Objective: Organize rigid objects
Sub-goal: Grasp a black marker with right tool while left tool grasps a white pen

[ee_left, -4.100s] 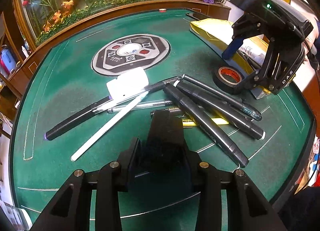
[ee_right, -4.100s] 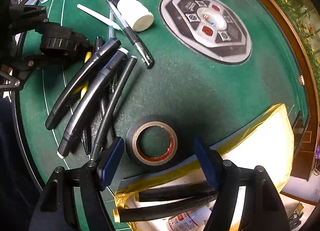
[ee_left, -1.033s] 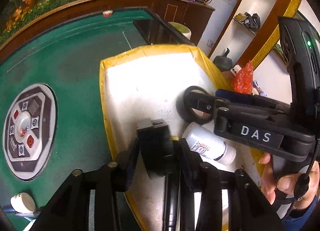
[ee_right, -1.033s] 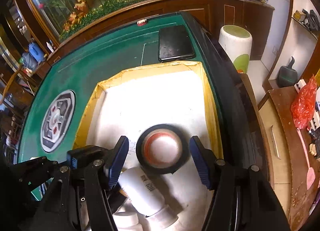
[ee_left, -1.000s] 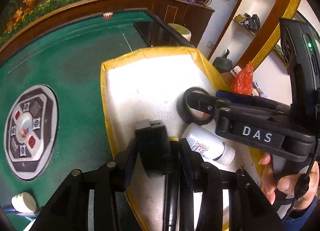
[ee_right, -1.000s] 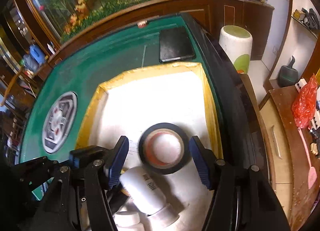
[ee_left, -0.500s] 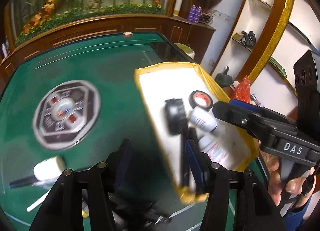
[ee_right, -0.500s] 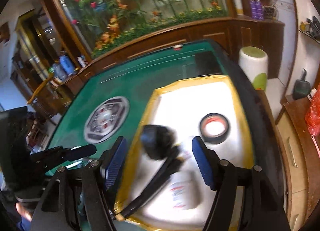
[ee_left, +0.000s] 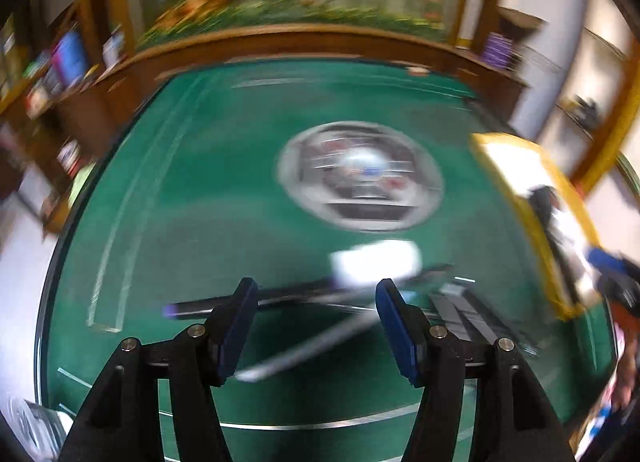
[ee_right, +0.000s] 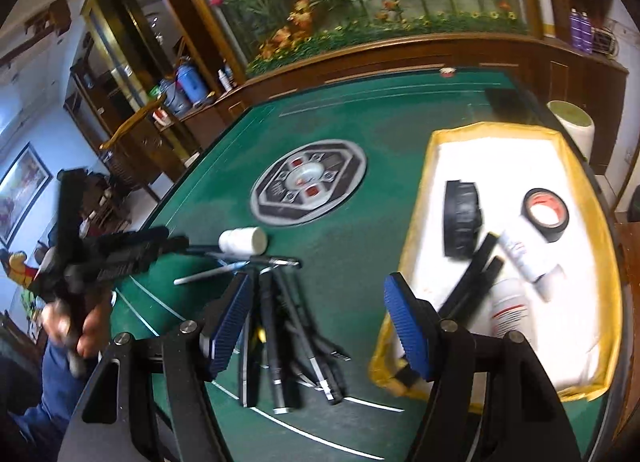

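Trouble is most likely at the next pick: the pens lie crossed in a loose heap on the green worktop, so pads closing on one barrel could drag or scatter its neighbours, and a round barrel may roll out of the pinch. The left hand-held gripper has its jaws opening with nothing between them, hanging above a dark pen and a white stick. The right hand-held gripper stands apart and empty, between the heap and the yellow-rimmed tray. That tray already holds a tape roll, a black disc and bottles (one careless drop could knock them about). A white bottle lies beside the pens. Motion blur smears the left view, so exactly how many pens remain, and which lie on top, cannot be told.
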A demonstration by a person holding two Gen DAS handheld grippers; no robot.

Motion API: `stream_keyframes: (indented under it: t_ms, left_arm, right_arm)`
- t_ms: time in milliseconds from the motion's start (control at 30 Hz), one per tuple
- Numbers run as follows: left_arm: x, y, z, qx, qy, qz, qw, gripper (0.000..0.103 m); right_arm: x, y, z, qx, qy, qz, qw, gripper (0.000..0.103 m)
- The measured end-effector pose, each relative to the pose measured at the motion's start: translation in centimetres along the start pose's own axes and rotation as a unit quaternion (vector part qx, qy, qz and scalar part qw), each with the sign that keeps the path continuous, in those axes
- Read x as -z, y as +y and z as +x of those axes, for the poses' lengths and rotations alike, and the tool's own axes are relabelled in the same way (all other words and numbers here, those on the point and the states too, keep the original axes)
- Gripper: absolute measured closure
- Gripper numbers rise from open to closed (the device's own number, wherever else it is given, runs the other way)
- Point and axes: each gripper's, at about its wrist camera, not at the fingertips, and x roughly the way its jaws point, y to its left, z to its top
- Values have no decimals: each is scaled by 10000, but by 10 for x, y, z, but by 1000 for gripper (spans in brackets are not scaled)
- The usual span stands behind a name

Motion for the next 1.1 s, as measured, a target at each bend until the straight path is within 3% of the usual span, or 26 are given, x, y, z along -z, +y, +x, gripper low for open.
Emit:
stream_keyframes:
  t_ms: [167,233,367,700,867,1100]
  left_arm:
    - [-12,52,45,-232,326,-440,9982,38]
    - [-14,67,65,0,601,-642,9961,38]
    - [-8,73,77,60,776,-744,9942,39]
    - [36,52,40,343,943,-420,9941,39]
    - [65,23,15,784,983,-115,9920,39]
    - [62,3,2,989,808,-283,9914,39]
  right_arm:
    - [7,12,6,-22,106,-52,9999,35]
    - [9,15,6,-21,130,-72,9999,35]
    - [12,16,6,20,190,-111,9998,35]
    - [16,10,14,-66,299,-26,9995,35]
    - [21,10,19,-103,351,-32,9993,35]
    - [23,8,21,-101,356,-10,9993,35]
